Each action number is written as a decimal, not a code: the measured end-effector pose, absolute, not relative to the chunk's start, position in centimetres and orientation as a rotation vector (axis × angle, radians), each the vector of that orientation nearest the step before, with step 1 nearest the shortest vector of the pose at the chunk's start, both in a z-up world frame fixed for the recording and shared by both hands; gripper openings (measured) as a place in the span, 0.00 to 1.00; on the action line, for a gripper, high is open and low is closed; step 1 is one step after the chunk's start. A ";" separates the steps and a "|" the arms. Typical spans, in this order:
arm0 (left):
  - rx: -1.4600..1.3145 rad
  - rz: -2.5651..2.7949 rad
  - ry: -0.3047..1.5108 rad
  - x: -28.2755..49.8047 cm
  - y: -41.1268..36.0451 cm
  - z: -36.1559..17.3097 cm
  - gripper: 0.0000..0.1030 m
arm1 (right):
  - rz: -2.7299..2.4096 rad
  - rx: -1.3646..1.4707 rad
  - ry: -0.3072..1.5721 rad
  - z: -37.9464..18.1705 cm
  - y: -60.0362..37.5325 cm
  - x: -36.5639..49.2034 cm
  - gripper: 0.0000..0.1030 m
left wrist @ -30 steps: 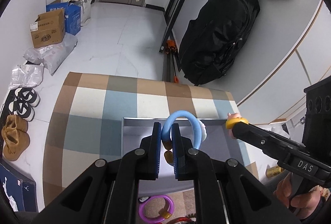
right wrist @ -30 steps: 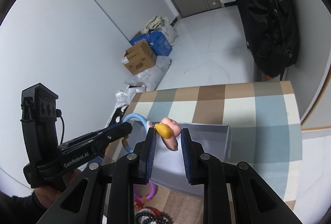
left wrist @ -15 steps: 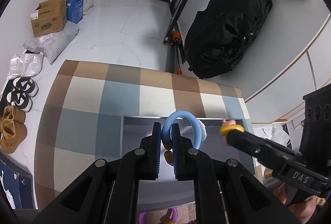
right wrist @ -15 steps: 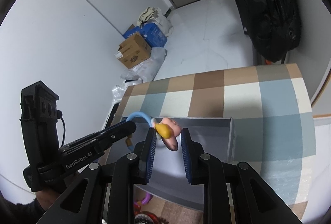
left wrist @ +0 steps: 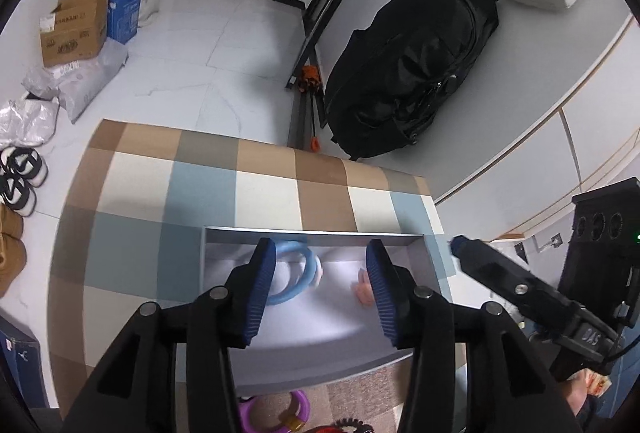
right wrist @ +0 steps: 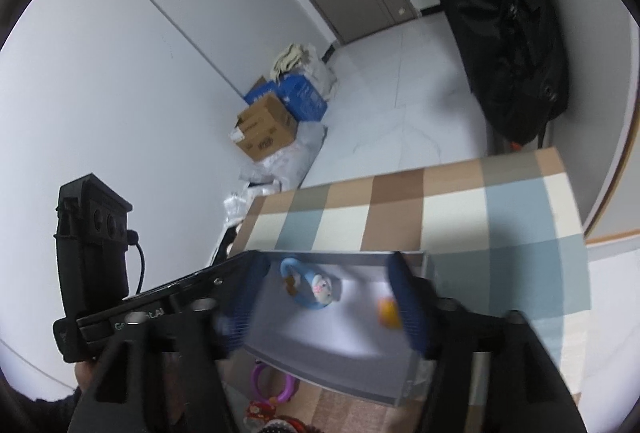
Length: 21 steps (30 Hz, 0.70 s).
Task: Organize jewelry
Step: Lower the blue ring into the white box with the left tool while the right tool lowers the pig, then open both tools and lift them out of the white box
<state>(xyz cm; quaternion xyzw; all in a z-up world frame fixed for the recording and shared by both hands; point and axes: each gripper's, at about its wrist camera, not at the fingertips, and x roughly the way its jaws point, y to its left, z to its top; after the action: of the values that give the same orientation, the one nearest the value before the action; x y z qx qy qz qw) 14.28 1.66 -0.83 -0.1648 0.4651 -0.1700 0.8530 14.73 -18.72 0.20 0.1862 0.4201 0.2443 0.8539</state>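
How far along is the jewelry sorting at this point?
Done: the blue bracelet and the pink-and-yellow piece lie in the grey box. In hand: nothing; the left claw and right claw have just been opening and are empty. Left: the purple bracelet and a red piece outside the box.

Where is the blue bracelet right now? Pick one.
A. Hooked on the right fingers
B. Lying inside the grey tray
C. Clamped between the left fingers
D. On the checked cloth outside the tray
B: the blue bracelet lies loose on the floor of the grey tray, with no fingers touching it.
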 end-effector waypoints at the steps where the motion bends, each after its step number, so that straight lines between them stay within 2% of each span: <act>1: -0.335 -0.342 0.973 14.1 1.7 -0.7 0.40 | 0.511 0.386 0.875 0.3 -18.8 14.5 0.76; 3: -0.327 -0.327 0.966 13.8 1.8 -0.7 0.41 | 0.510 0.368 0.863 0.5 -18.9 14.1 0.85; 7: -0.291 -0.265 0.943 12.9 2.2 -0.5 0.53 | 0.495 0.336 0.823 0.8 -19.2 12.8 0.99; 13: -0.236 -0.216 0.908 11.0 2.6 0.0 0.59 | 0.489 0.330 0.773 1.1 -19.7 10.9 1.00; 17: -0.216 -0.190 0.897 9.8 2.8 -0.2 0.72 | 0.478 0.295 0.741 1.5 -19.6 9.6 1.00; 21: -0.198 -0.171 0.902 8.7 3.2 -0.7 0.75 | 0.476 0.286 0.707 1.9 -19.7 8.7 1.00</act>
<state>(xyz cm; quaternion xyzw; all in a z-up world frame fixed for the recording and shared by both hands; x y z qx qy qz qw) 8.75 3.19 -0.67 -0.0956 0.4348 -0.0824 0.8917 8.68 -19.75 1.90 0.1383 0.3416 0.2303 0.9006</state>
